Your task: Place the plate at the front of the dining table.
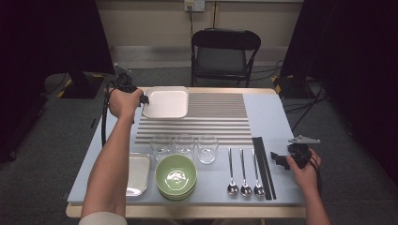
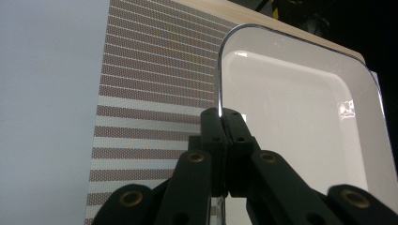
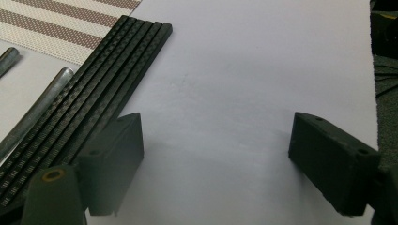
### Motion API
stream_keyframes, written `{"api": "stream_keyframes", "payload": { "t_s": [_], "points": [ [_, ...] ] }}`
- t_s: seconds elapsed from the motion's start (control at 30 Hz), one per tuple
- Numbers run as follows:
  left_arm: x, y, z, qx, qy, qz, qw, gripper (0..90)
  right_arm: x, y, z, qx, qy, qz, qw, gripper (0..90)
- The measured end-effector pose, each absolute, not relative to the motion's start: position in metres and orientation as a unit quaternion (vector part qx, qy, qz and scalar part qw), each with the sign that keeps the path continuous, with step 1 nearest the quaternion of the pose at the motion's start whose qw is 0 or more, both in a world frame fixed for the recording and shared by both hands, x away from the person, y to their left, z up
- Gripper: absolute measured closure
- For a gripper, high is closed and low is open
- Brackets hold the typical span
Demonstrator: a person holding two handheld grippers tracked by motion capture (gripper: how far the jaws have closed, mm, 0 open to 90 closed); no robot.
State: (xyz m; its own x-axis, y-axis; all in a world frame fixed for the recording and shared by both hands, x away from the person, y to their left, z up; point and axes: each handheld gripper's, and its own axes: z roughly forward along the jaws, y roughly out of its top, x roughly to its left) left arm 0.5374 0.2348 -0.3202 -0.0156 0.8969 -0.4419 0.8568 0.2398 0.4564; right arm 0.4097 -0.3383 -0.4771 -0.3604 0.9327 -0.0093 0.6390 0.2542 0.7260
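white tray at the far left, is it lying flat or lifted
Cannot tell for sure. The left gripper is shut on the white tray's rim, but no clear gap or tilt shows above the striped mat.

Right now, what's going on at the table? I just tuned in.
A person is working with a gripper in each hand. The left gripper is shut on the rim of the white tray at the far left corner of the striped mat. The right gripper rests open on the bare table, next to the black chopsticks. The glasses, green bowls and spoons sit lined up near the front, untouched.
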Motion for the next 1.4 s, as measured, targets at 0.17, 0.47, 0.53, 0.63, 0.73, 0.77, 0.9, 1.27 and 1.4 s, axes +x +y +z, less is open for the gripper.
{"api": "stream_keyframes", "payload": {
  "t_s": [0.17, 0.47, 0.53, 0.63, 0.73, 0.77, 0.9, 1.27, 1.4],
  "points": [
    [0.539, 0.231, -0.322, 0.618, 0.71, 0.029, 0.337, 89.2, 0.41, -0.338, -0.477, 0.518, 0.759, 0.323, 0.226, 17.2],
    [0.541, 0.226, -0.322, 0.622, 0.707, 0.027, 0.335, 89.2, 0.41, -0.338, -0.477, 0.519, 0.759, 0.323, 0.226, 17.2],
    [0.541, 0.225, -0.322, 0.622, 0.708, 0.028, 0.333, 89.2, 0.41, -0.338, -0.477, 0.519, 0.759, 0.323, 0.227, 17.1],
    [0.542, 0.222, -0.321, 0.623, 0.707, 0.03, 0.332, 89.2, 0.41, -0.338, -0.477, 0.519, 0.759, 0.323, 0.226, 17.1],
    [0.543, 0.219, -0.32, 0.625, 0.705, 0.028, 0.335, 89.2, 0.41, -0.338, -0.477, 0.519, 0.759, 0.323, 0.226, 17.1],
    [0.543, 0.218, -0.32, 0.625, 0.704, 0.027, 0.336, 89.2, 0.41, -0.338, -0.477, 0.519, 0.758, 0.323, 0.226, 17.1],
    [0.545, 0.214, -0.317, 0.629, 0.701, 0.029, 0.335, 89.2, 0.41, -0.338, -0.477, 0.518, 0.759, 0.323, 0.226, 17.1],
    [0.548, 0.208, -0.32, 0.627, 0.702, 0.027, 0.336, 89.2, 0.41, -0.338, -0.477, 0.518, 0.759, 0.323, 0.227, 17.1],
    [0.551, 0.205, -0.322, 0.627, 0.703, 0.027, 0.336, 89.2, 0.41, -0.338, -0.477, 0.518, 0.759, 0.323, 0.227, 17.1]
  ]
}}
